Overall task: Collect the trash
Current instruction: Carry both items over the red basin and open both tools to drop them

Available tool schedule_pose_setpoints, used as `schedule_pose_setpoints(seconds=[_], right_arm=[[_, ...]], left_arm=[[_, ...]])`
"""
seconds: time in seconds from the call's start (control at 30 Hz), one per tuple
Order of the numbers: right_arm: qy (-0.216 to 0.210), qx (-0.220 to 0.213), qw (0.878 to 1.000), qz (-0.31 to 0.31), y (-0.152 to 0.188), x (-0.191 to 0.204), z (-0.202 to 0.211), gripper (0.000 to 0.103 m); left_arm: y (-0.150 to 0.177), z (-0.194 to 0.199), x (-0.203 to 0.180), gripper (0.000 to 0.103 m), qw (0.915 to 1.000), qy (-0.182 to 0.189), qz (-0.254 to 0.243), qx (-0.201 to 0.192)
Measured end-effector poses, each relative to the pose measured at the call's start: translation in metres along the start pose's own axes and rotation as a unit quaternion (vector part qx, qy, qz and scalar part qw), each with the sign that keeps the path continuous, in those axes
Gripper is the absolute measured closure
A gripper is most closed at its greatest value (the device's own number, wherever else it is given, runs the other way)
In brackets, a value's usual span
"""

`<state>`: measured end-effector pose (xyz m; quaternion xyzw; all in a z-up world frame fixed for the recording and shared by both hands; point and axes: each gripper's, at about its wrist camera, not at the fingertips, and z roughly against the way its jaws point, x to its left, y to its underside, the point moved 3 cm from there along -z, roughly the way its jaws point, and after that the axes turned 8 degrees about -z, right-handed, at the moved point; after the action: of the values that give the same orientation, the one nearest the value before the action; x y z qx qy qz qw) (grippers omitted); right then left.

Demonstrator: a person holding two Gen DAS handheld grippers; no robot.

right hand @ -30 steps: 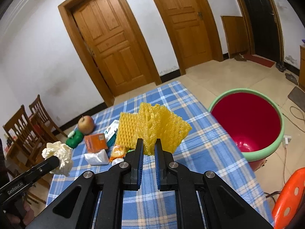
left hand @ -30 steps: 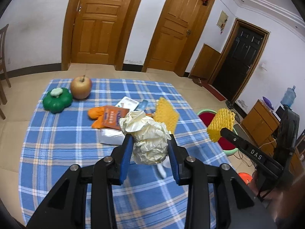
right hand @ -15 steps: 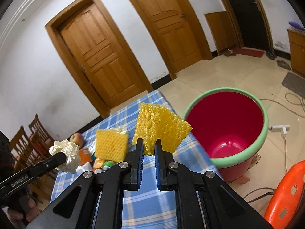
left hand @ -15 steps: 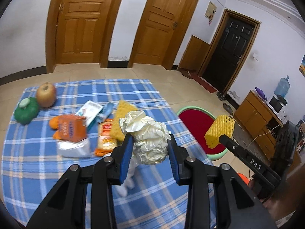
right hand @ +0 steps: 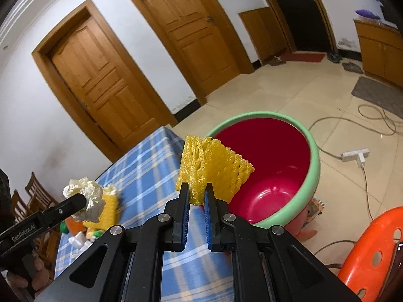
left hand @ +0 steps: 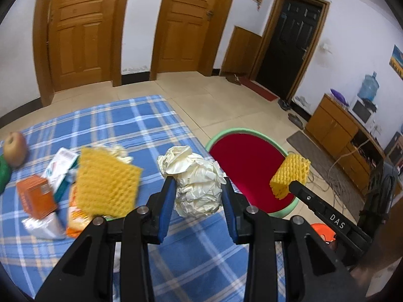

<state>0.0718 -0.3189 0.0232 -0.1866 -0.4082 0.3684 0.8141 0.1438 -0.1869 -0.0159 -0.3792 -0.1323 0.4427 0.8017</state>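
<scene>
Both grippers carrying trash by the bin

Beside the table [left hand: 141, 125] stands the bin [right hand: 313, 166]; the left gripper [left hand: 197, 188] pinches a paper wad [left hand: 196, 186] near its rim, the right gripper [right hand: 196, 196] pinches foam net [right hand: 214, 166] at its mouth.

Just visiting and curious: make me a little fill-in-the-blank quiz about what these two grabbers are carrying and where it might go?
1. The left gripper is shut on a crumpled ____ paper ball.
2. The right gripper pinches a piece of ____ foam net.
3. Beside the table stands a bin with a green rim and a ____ inside.
4. The tablecloth is checked ____ and white.

Missing words: white; yellow; red; blue
</scene>
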Motion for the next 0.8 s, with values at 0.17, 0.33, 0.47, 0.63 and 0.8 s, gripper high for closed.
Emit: schedule_pose_setpoints(seconds=[0.17, 0.33, 0.47, 0.63, 0.8], right_arm=[[0.008, 0.021, 1.0, -0.02, -0.009, -0.016, -0.021, 0.092], [0.017, 0.028, 0.999, -0.033, -0.012, -0.029, -0.034, 0.09], [0.018, 0.043, 0.998, -0.047, -0.017, -0.041, -0.042, 0.085], [0.028, 0.035, 0.998, -0.046, -0.022, -0.05, -0.042, 0.072], [0.028, 0.024, 0.998, -0.046, -0.027, -0.056, -0.037, 0.067]], left_arm=[[-0.005, -0.025, -0.011, 0.067, 0.9998, 0.003, -0.013, 0.013], [-0.011, -0.047, -0.023, 0.067, 0.9994, 0.006, -0.027, 0.021], [-0.016, -0.062, -0.031, 0.067, 0.9989, 0.013, -0.035, 0.028], [-0.021, -0.075, -0.041, 0.067, 0.9984, 0.014, -0.045, 0.032], [-0.021, -0.085, -0.049, 0.067, 0.9976, 0.021, -0.052, 0.041]])
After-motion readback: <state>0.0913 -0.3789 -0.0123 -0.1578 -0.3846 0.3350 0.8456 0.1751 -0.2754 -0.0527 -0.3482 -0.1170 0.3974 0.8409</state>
